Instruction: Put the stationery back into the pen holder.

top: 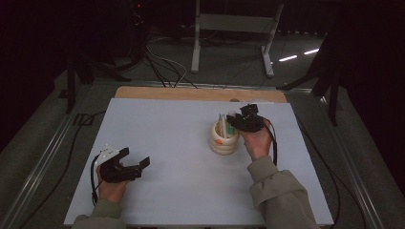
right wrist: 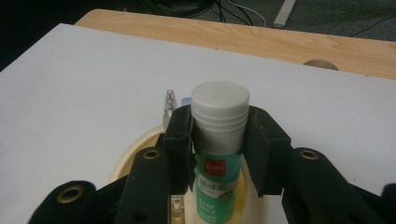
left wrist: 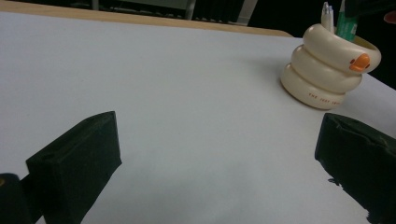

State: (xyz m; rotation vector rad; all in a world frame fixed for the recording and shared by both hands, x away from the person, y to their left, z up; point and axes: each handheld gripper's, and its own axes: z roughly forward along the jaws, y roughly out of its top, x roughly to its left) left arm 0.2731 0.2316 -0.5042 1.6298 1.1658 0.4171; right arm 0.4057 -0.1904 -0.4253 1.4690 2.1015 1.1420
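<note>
A cream duck-shaped pen holder (top: 224,138) (left wrist: 329,70) of stacked rings stands right of the table's middle, with pens (top: 222,123) (right wrist: 169,106) in it. My right gripper (top: 241,121) (right wrist: 219,149) is above its mouth, shut on a green glue stick (right wrist: 218,140) with a white cap. The stick stands upright, its lower end inside the holder's rim (right wrist: 128,151). My left gripper (top: 135,160) (left wrist: 219,154) rests open near the table's front left, nothing between its jaws.
A white board (top: 181,157) covers the table, with a wooden strip (top: 191,93) (right wrist: 261,39) along the far edge. Cables and a white stand's legs (top: 234,33) lie on the floor beyond.
</note>
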